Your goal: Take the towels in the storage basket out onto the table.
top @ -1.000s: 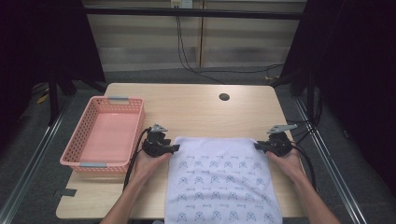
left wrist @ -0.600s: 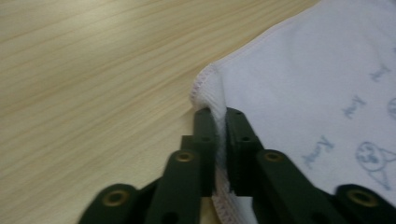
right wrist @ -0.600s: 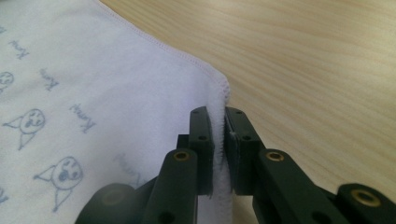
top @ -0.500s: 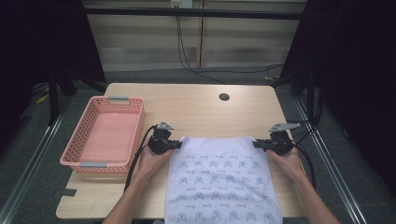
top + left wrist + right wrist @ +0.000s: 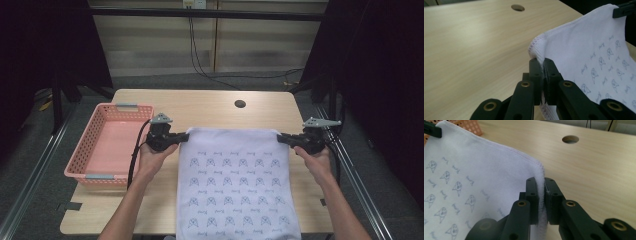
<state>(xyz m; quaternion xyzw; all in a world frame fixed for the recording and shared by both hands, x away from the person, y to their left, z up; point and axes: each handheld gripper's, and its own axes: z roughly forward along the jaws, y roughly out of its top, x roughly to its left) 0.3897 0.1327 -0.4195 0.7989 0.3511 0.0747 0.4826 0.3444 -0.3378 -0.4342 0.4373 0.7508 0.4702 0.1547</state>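
Note:
A white towel (image 5: 235, 180) printed with small blue figures is stretched flat over the wooden table (image 5: 210, 107), its near end hanging past the front edge. My left gripper (image 5: 184, 138) is shut on the towel's far left corner (image 5: 537, 47). My right gripper (image 5: 280, 138) is shut on the far right corner (image 5: 537, 173). Both corners are lifted a little off the tabletop, and the far hem runs taut between the two grippers. In the left gripper view the right gripper's black tip (image 5: 624, 10) pinches the opposite corner.
A pink plastic basket (image 5: 107, 145) stands at the table's left edge, close beside my left hand. A round cable hole (image 5: 240, 104) sits in the tabletop beyond the towel. Cables run along the floor behind the table.
Both grippers have moved slightly toward the far side of the table with the towel's corners, and the far hem is pulled straighter between them.

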